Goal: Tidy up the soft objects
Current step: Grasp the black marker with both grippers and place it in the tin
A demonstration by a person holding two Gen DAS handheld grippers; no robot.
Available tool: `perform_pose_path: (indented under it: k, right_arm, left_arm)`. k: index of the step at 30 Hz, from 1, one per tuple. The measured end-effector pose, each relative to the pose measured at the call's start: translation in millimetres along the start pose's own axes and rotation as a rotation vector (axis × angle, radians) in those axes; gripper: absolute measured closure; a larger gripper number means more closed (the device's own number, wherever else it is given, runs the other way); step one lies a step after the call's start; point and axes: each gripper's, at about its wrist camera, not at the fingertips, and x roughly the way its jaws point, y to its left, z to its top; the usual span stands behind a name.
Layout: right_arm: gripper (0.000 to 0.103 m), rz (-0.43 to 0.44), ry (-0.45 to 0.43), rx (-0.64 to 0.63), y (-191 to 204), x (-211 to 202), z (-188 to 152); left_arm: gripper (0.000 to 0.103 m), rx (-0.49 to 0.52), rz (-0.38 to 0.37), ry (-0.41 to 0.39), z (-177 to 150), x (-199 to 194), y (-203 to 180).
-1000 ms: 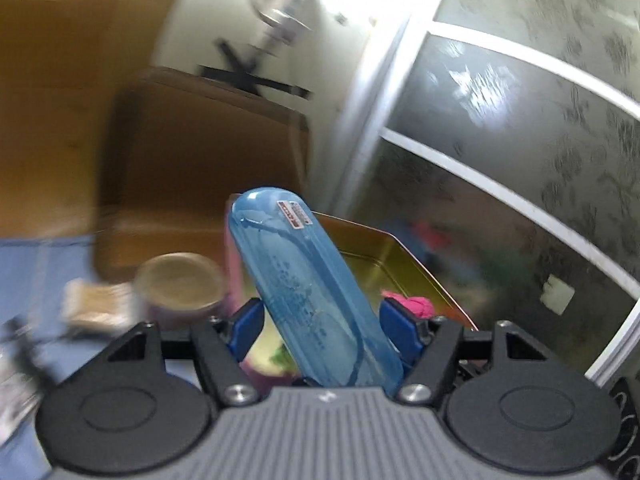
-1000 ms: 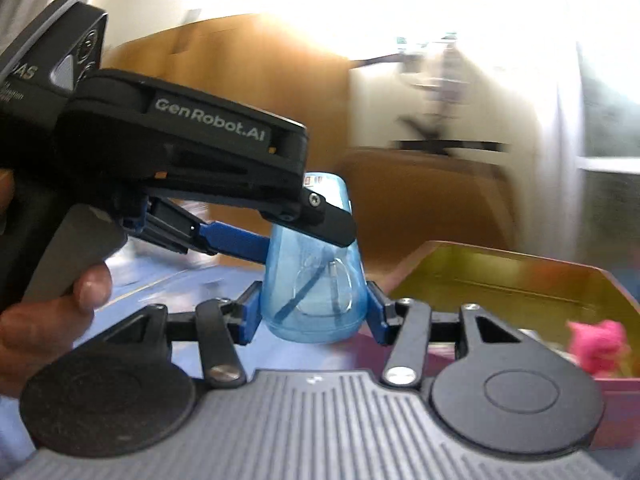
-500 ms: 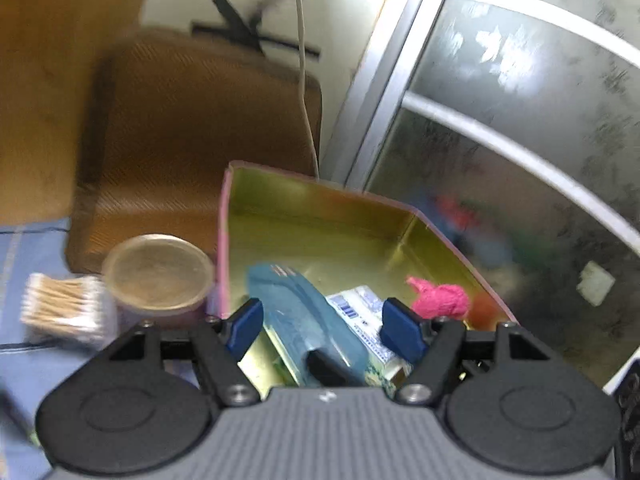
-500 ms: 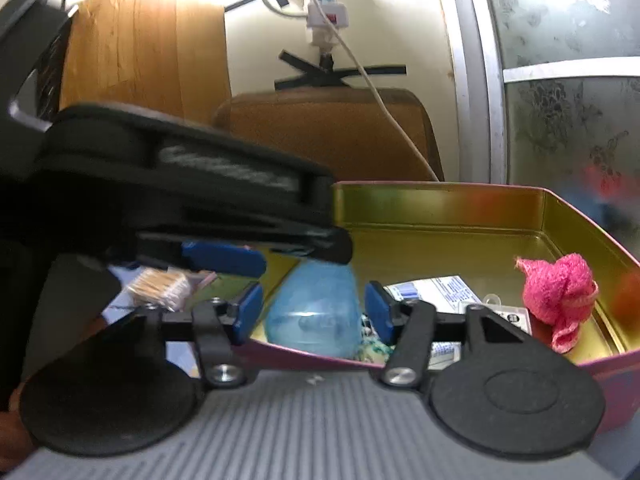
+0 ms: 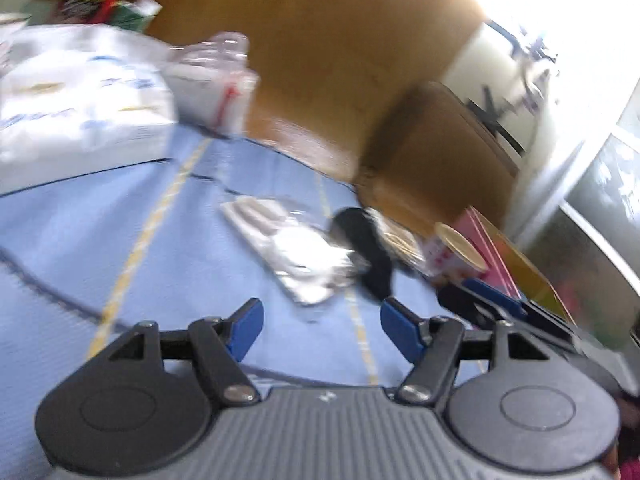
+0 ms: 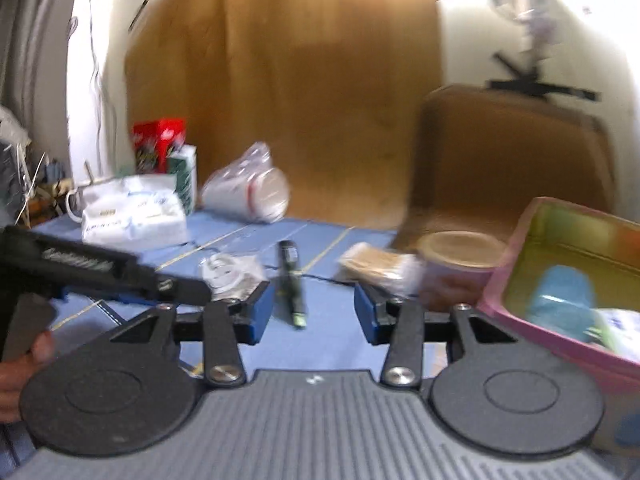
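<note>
Left wrist view shows your left gripper [image 5: 322,326] with its blue pads spread wide and nothing between them, hovering over the blue cloth [image 5: 120,232]. Right wrist view shows the same for your right gripper [image 6: 314,312] — jaws apart, holding nothing.

Take the pink tin [image 6: 516,264] as your landmark. The blue soft case [image 6: 560,300] lies inside it on the gold floor, next to a white printed packet [image 6: 618,324], both clear of either gripper. Just left of the tin stands a round tub with a tan lid [image 6: 460,258], and a pack of cotton swabs [image 6: 380,266] sits touching or almost touching that tub's far side. Farther left of the tin a dark pen-like stick [image 6: 292,280] lies on the cloth, then a clear bag with white rings [image 6: 230,272]. Well away from the tin, at the cloth's back edge, sit a white tissue pack [image 6: 132,212] and a bagged stack of cups [image 6: 250,196] tipped on its side.
</note>
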Motion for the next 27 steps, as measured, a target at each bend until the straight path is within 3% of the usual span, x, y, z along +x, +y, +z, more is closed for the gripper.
perform_pose_path:
  k: [6, 8, 13, 16, 18, 19, 21, 27]
  right_arm:
    - [0.062, 0.010, 0.127, 0.012, 16, 61, 14]
    - [0.088, 0.042, 0.191, 0.058, 11, 73, 9]
    - [0.088, 0.193, 0.245, 0.390, -19, 38, -7]
    - [0.088, 0.379, 0.282, 0.671, -43, 4, -35]
    - [0.088, 0.503, 0.285, 0.809, -52, -14, -55]
    - [0.088, 0.555, 0.277, 0.872, -55, -23, -65]
    - [0.088, 0.598, 0.264, 0.931, -56, -36, -77]
    - [0.088, 0.549, 0.239, 0.891, -60, -64, -89]
  left_arm:
    - [0.037, -0.015, -0.026, -0.036, -2, -4, 10]
    - [0.037, 0.012, -0.037, -0.043, -4, -4, 2]
    - [0.032, 0.029, -0.083, -0.005, -5, -3, -4]
    - [0.024, -0.036, -0.200, 0.073, -8, 3, -8]
    - [0.023, -0.109, -0.312, 0.144, -13, 13, -11]
    - [0.026, -0.137, -0.348, 0.166, -16, 18, -14]
    - [0.053, -0.128, -0.362, 0.189, -20, 24, -26]
    - [0.056, -0.093, -0.331, 0.225, -29, 43, -51]
